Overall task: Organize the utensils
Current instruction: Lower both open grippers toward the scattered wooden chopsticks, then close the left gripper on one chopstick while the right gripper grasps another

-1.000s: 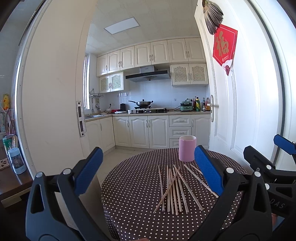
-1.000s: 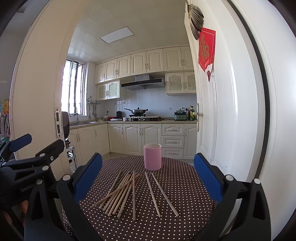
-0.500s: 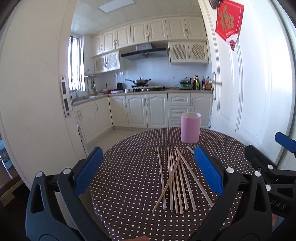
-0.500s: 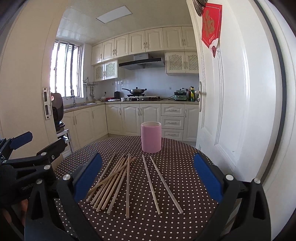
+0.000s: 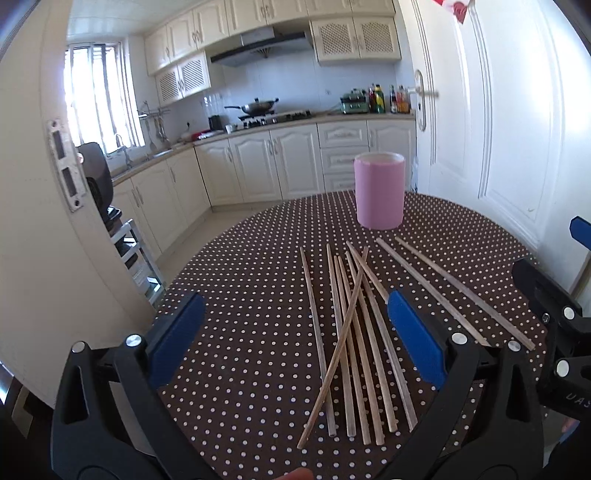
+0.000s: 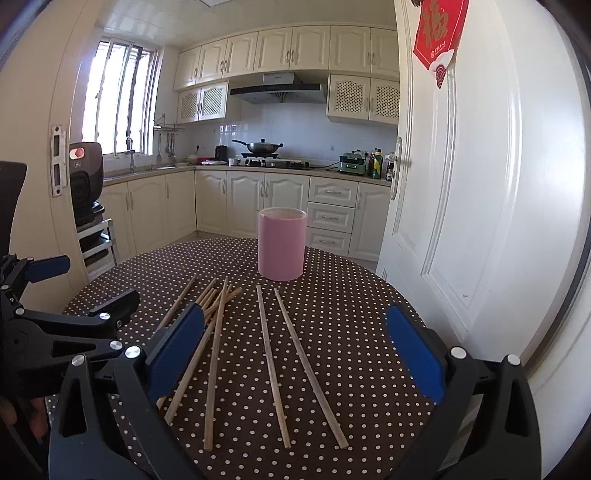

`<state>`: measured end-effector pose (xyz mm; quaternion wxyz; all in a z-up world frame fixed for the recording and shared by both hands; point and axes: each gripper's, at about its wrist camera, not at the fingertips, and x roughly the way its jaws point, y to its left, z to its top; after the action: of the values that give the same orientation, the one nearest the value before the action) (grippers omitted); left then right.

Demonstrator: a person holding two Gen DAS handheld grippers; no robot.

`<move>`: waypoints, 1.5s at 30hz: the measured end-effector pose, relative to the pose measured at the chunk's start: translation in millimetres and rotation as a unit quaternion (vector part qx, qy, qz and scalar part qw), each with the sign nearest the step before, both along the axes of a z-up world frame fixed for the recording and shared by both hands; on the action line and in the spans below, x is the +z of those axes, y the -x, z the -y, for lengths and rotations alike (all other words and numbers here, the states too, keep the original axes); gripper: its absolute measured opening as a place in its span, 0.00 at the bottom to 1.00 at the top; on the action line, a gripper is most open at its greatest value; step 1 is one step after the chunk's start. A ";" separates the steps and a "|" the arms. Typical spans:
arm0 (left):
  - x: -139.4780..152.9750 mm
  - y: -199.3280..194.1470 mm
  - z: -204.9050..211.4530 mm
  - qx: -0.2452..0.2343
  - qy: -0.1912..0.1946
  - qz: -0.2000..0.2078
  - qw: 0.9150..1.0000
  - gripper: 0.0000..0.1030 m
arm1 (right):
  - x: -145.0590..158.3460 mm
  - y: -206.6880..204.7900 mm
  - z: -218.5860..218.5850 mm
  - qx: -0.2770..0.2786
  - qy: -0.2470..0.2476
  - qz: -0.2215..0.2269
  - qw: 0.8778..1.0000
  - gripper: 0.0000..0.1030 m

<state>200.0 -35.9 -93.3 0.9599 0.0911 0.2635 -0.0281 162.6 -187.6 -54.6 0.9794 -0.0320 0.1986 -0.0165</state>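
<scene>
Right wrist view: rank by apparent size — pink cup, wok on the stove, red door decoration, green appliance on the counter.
1. pink cup
2. red door decoration, partly cropped
3. wok
4. green appliance

Wok and appliance look close in size. The cup sits nearest the camera, so its lead is partly nearness.

A round table under a brown polka-dot tablecloth (image 6: 351, 317) stands before a cream kitchen. A wok (image 6: 263, 147) sits on the stove beneath a range hood (image 6: 277, 88). A red paper decoration (image 6: 437, 31) hangs on the white door (image 6: 472, 192).
</scene>
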 end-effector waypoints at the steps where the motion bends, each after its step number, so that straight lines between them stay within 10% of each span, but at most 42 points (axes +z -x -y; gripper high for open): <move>1: -1.6 -5.5 0.2 -0.005 0.000 -0.007 1.000 0.94 | -2.2 -5.0 1.5 -0.003 0.003 -0.005 1.000 0.93; 29: -44.0 -141.9 -24.0 -0.021 0.006 -0.227 0.974 0.69 | -36.3 -118.3 45.8 0.090 -0.040 -0.222 0.970 0.93; 37: -54.6 -174.7 -19.0 -0.026 0.010 -0.277 0.961 0.56 | -45.4 -160.4 37.6 0.118 -0.019 -0.302 0.946 0.59; 45: -48.9 -200.9 -17.3 -0.046 0.031 -0.291 0.955 0.20 | -51.9 -189.9 16.5 0.144 0.013 -0.346 0.927 0.25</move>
<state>400.9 -18.6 -142.2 0.8415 0.0611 0.5263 -0.1055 352.5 -204.1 -106.5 0.8414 -0.0768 0.5178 0.1341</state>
